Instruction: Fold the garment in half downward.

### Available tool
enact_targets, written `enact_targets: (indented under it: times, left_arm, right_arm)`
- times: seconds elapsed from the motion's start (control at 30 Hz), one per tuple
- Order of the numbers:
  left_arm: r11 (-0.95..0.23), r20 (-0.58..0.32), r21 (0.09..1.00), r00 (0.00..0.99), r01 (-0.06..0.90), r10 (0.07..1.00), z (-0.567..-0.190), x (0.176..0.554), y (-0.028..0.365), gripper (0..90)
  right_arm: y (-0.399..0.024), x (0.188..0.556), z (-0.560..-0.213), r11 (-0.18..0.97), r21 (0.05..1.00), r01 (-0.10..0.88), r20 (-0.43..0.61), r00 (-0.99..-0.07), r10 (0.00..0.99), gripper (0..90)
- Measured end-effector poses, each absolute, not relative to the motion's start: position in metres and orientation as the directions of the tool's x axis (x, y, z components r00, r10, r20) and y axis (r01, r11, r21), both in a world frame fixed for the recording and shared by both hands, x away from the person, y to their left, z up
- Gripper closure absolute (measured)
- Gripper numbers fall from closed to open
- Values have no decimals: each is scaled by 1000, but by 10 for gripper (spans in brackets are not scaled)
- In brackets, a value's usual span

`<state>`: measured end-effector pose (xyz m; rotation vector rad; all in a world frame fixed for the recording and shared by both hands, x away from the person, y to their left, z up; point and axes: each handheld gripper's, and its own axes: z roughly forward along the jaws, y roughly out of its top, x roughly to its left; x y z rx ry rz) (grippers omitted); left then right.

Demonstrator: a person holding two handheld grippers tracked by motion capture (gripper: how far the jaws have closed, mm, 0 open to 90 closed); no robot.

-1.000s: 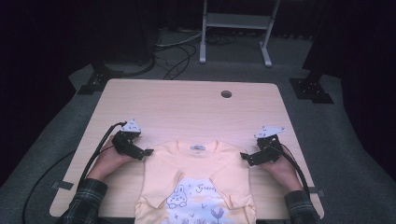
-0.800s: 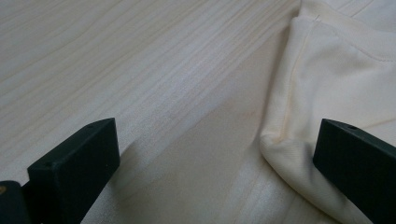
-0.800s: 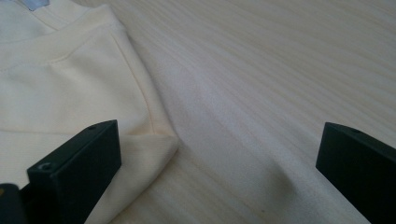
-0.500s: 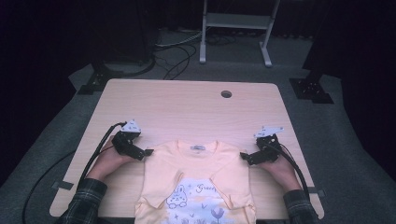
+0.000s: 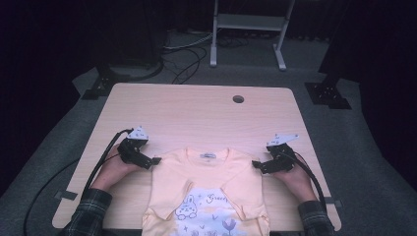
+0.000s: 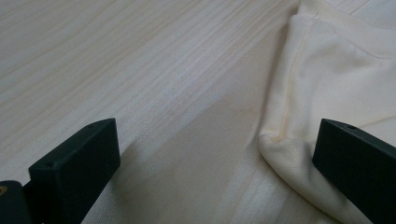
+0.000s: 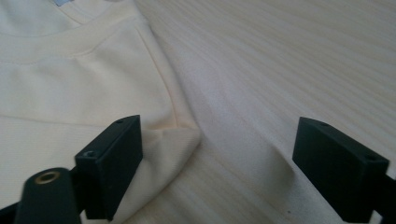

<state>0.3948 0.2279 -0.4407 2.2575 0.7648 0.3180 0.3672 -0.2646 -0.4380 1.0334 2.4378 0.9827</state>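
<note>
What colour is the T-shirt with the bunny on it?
Pale peachy yellow T-shirt, with a bunny print; the high view shows it best.

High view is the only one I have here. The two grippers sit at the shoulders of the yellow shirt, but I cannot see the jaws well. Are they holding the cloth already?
Observer: Not yet. In the left gripper view the left gripper has its jaws wide apart, and the shirt has a folded shoulder corner lying just inside one jaw, not pinched.
Operator: And the right side?
Observer: The right gripper has just been closing a little, yet its jaws stand apart; the shoulder corner lies between them beside one jaw, with bare table across the rest of the gap.
Operator: Is the cloth flat there?
Observer: At both corners the cloth is doubled over into a small rounded fold.
</note>
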Motion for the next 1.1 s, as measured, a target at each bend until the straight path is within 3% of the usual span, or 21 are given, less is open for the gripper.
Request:
enact_targets:
  times: [0.43,0.6,0.8,1.1]
  left_arm:
    - [-586,2,701,821,406,572,-435,389,228,179]
    - [-592,-3,701,833,396,554,-433,387,227,280]
    - [-599,-8,702,845,385,534,-432,384,225,411]
    - [-606,-20,695,853,387,522,-430,381,223,534]
  right_arm:
    - [-266,367,-438,486,705,516,35,-710,703,301]
    - [-265,365,-438,490,705,512,32,-714,699,326]
    - [-264,362,-437,495,706,506,40,-726,686,419]
    - [-263,360,-436,496,710,500,55,-742,669,524]
